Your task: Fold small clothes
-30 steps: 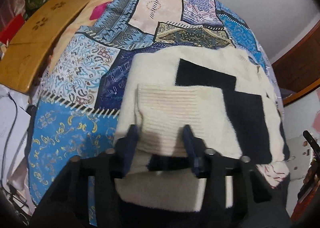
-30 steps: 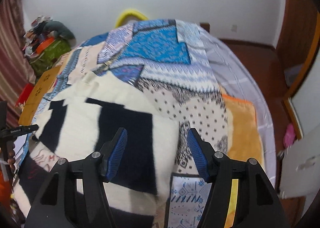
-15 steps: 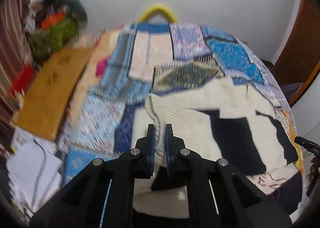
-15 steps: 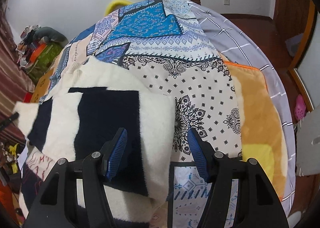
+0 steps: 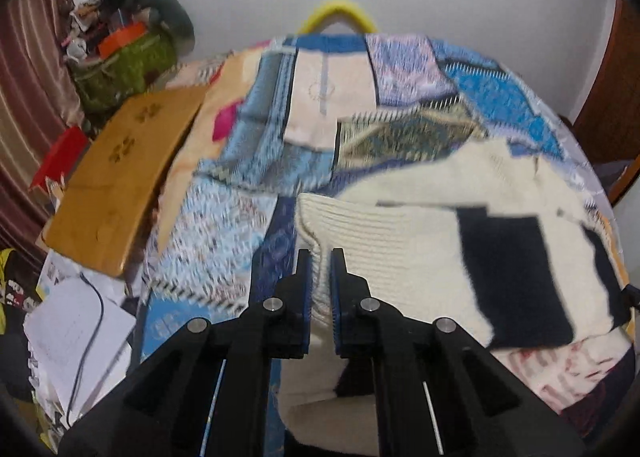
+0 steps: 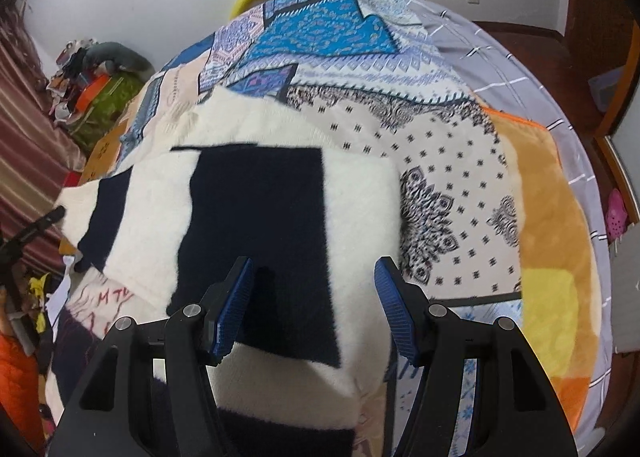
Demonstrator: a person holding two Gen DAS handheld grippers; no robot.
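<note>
- Left gripper [image 5: 321,277]: jaws clamped on ribbed cream edge of sweater [image 5: 400,253], lifted off bed.
- Right gripper [image 6: 314,301]: jaws apart, hovering above the sweater's black patch.
- Sweater lies on patchwork quilt [image 6: 320,21]; orange blanket [image 6: 548,225] beside.
- Wooden board [image 5: 120,173], papers, white wall beyond.

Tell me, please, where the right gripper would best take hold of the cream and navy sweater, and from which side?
Probably the sweater's cream right-hand edge, where it ends against the patterned bedspread. The right gripper hangs open above that side, so coming down from above and pinching the free edge looks easiest. The left gripper already pinches the ribbed cuff.
</note>
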